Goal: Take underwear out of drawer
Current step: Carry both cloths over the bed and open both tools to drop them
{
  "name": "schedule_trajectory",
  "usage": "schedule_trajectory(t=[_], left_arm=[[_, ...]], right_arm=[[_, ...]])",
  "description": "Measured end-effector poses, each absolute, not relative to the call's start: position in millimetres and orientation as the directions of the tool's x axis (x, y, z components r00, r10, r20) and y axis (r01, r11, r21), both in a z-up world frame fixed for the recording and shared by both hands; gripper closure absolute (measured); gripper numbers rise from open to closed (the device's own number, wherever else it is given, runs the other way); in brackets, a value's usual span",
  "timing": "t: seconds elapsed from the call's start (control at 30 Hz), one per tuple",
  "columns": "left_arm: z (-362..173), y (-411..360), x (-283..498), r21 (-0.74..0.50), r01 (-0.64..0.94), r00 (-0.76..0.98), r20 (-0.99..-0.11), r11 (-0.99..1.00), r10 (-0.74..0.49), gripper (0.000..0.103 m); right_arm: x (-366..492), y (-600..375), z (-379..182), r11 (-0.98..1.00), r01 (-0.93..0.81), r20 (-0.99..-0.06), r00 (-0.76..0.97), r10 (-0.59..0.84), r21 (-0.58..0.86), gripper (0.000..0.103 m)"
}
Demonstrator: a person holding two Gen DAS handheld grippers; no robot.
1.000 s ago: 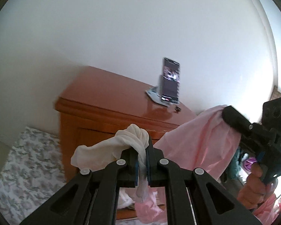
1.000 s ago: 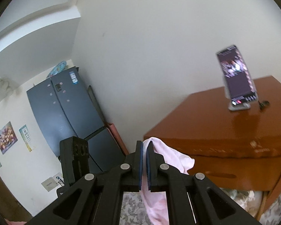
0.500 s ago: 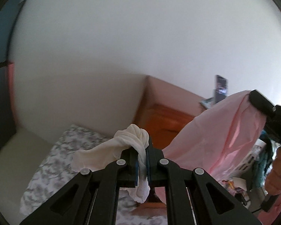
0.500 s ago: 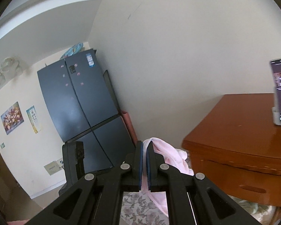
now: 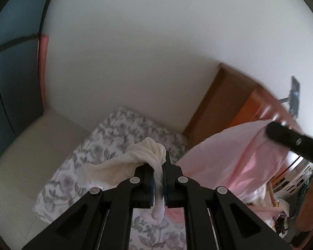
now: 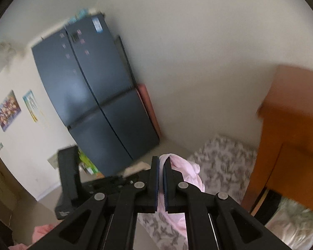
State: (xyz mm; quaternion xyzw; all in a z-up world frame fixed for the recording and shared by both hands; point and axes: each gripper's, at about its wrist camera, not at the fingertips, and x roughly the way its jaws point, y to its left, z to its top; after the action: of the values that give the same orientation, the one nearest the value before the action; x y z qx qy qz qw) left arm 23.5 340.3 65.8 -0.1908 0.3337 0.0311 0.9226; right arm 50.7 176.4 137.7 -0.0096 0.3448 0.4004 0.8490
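Note:
My left gripper (image 5: 159,167) is shut on cream white underwear (image 5: 135,160), which bunches over the fingertips and trails down between the jaws. To its right hangs pink underwear (image 5: 235,160), pinched at its top corner by my right gripper (image 5: 270,130). In the right wrist view the right gripper (image 6: 161,166) is shut on the same pink underwear (image 6: 183,170), which drapes down past the jaws. Both garments hang above a floral cloth (image 5: 106,145) spread on the floor. The wooden dresser (image 5: 237,104) stands at the right; its drawer is not visible.
A dark blue fridge (image 6: 94,95) stands against the wall at the left, with a pink board (image 6: 149,110) beside it. A phone on a stand (image 5: 294,95) sits on the dresser top. A hand (image 5: 308,214) and a basket of clutter (image 5: 290,179) are at the lower right.
Both grippers swung left and down, away from the dresser, carrying their garments. The dresser slid to the right edge of both views and the floral cloth and fridge came into view.

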Motion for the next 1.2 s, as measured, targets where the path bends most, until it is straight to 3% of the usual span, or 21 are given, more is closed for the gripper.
schedule_trajectory(t=[0.4,0.83,1.2], left_arm=[[-63.7,357.0,58.0,-0.322,-0.306,0.625,-0.778,0.896,-0.066,0.096],[-177.6,352.3,80.3,-0.306,-0.353,0.462,-0.879,0.884,-0.119,0.096],[-227.0,331.4,79.4,-0.268,-0.317,0.357,-0.922,0.910,-0.148,0.095]], right_arm=[[106.0,208.4,-48.5,0.805,-0.583,-0.847,0.369,0.383,0.110,0.099],[124.9,222.4,-181.3,0.824,-0.567,-0.945,0.278,0.171,-0.018,0.099],[118.9,212.5,-251.3,0.826,-0.559,-0.984,0.176,0.038,-0.069,0.096]])
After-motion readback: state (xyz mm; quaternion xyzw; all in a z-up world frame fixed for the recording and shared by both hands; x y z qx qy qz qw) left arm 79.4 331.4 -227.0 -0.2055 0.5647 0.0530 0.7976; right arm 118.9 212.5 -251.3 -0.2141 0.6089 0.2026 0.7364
